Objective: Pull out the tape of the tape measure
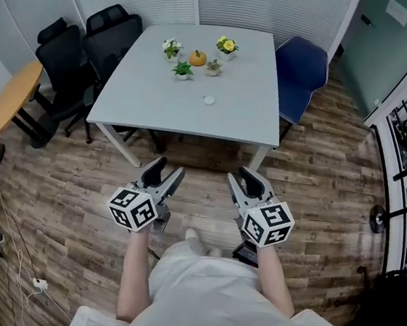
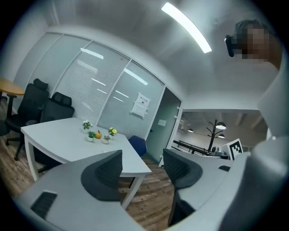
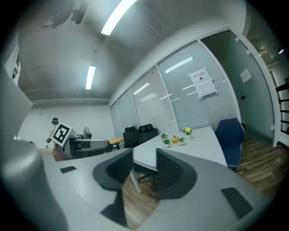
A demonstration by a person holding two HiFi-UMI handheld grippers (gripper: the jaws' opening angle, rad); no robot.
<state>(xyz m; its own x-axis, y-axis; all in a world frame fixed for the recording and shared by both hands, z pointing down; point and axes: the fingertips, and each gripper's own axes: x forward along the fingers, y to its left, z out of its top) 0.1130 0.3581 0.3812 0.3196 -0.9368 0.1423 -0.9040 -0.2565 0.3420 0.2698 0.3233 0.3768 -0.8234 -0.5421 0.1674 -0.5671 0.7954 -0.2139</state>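
Wood floor surrounds the grey table in our head view, with what looks like the small white tape measure at 6 o'clock of the potted plants; our left gripper view shows the left gripper spread wide and empty; our right gripper view shows the right gripper narrowly parted, also empty.

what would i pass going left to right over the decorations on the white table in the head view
white-flowered plant → green plant → orange pumpkin → yellow-flowered plant
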